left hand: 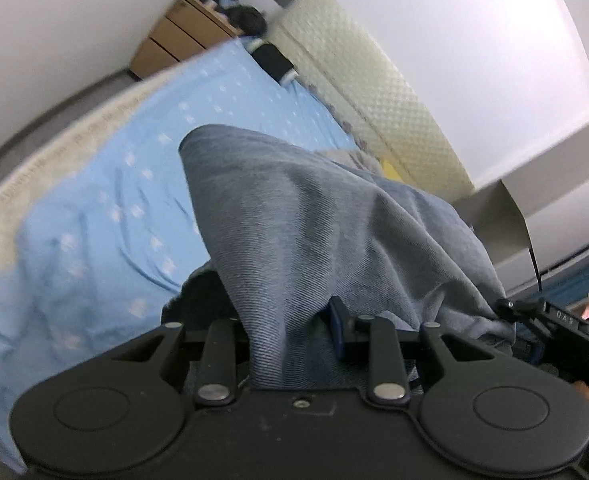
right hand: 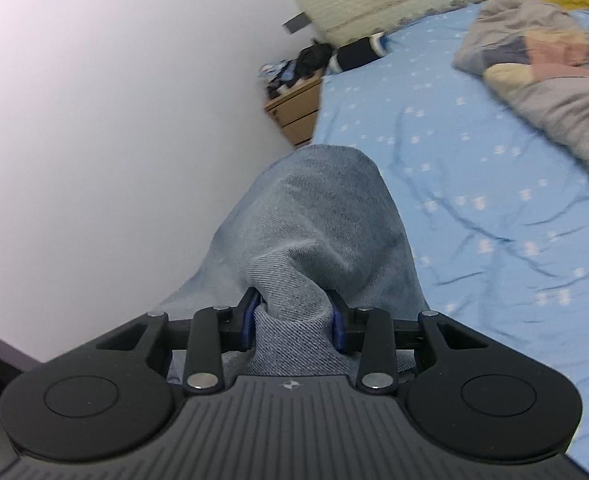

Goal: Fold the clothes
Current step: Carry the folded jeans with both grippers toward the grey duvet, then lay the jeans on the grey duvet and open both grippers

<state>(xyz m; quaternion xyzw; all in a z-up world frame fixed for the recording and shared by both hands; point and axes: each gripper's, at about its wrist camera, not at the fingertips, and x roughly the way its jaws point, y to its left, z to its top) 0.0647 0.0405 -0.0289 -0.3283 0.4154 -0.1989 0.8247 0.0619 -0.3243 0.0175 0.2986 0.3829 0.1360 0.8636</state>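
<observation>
Here both grippers are clenched on the same denim garment, held up over the bed.

In the left wrist view the left gripper [left hand: 294, 332] has the jeans [left hand: 314, 220] pinched at lower centre; one blue pad shows at the right of the cloth and the other is buried under it. From there the denim rises toward the middle of the frame and drapes off to the lower right, where the right gripper [left hand: 550, 320] sits at the edge, just beside it.

In the right wrist view that gripper [right hand: 294, 322] squeezes a bunched fold between both blue pads, and the jeans [right hand: 318, 224] hump up and away toward frame centre.

The bed [right hand: 474, 160], with its blue sheet, fills the right of that view and the left of the other, so it lies ahead of and between the two grippers. The garment's long axis cannot be told; too much hangs out of sight. Neither arm looks clearly nearer the sheet.

A grey heap of clothes [right hand: 554, 92] lies at the upper right.
</observation>
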